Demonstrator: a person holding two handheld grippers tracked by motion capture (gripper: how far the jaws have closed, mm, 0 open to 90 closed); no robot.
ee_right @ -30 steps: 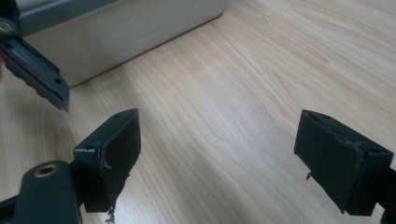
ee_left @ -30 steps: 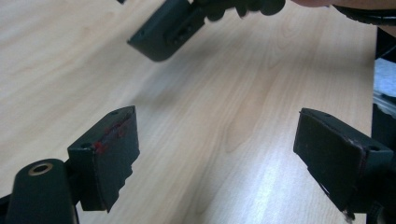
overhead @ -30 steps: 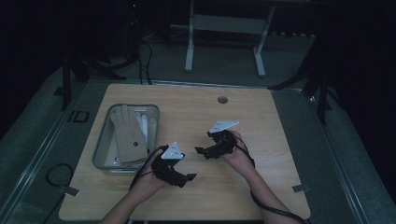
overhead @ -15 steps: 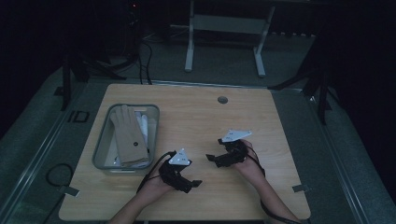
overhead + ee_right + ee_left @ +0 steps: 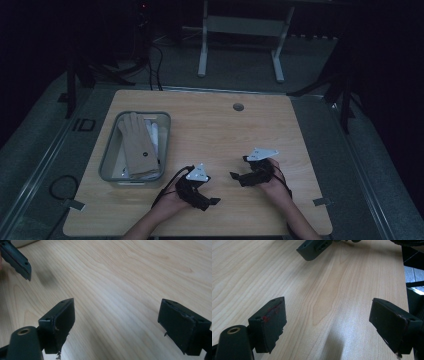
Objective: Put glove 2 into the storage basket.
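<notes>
A wooden table (image 5: 220,125) carried a grey bin (image 5: 111,160) near its left edge. In the bin lay a tan glove (image 5: 138,147), its long axis running from the near edge toward the far edge, fingers pointing away. 2 grippers sat near the front edge, both with jaws spread wide and holding nothing. The left gripper (image 5: 207,201) was nearer the glove, which lay to its left and slightly farther back; the right gripper (image 5: 235,176) was well apart from it.
</notes>
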